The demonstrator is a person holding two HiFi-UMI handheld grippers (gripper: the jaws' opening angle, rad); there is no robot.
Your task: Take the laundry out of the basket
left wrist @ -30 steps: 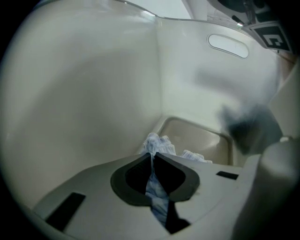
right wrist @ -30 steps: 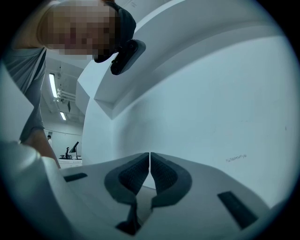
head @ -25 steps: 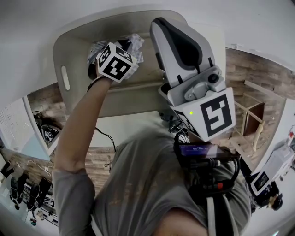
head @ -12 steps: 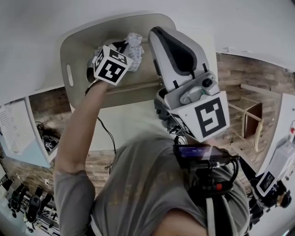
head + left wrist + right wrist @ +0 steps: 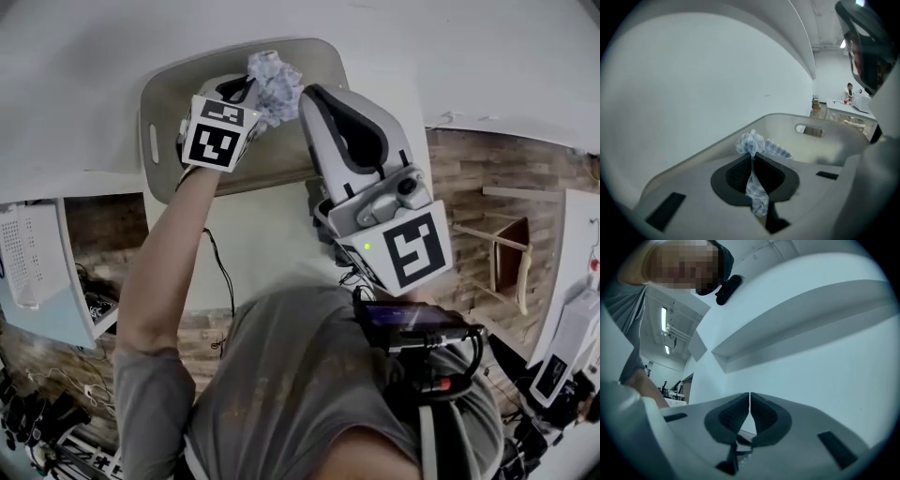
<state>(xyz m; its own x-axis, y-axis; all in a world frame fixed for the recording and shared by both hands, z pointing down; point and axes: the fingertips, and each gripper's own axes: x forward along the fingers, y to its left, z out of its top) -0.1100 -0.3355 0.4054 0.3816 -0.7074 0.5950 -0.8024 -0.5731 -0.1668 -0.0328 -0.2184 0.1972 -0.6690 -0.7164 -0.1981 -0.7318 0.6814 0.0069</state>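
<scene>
Alongside, right claw (image 5: pixel 749 400) closed, hiding basket (image 5: pixel 161 98) edge

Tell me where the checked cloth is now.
Pinched in the left gripper, top of the head view left of centre, the checked cloth bunches over the basket.

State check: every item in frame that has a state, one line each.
Left gripper: shut on cloth.
Blue-and-white checked cloth: bunched, pinched between left jaws, over the basket.
Beige plastic laundry basket: upright, open top.
Right gripper: shut, nothing between jaws.
</scene>
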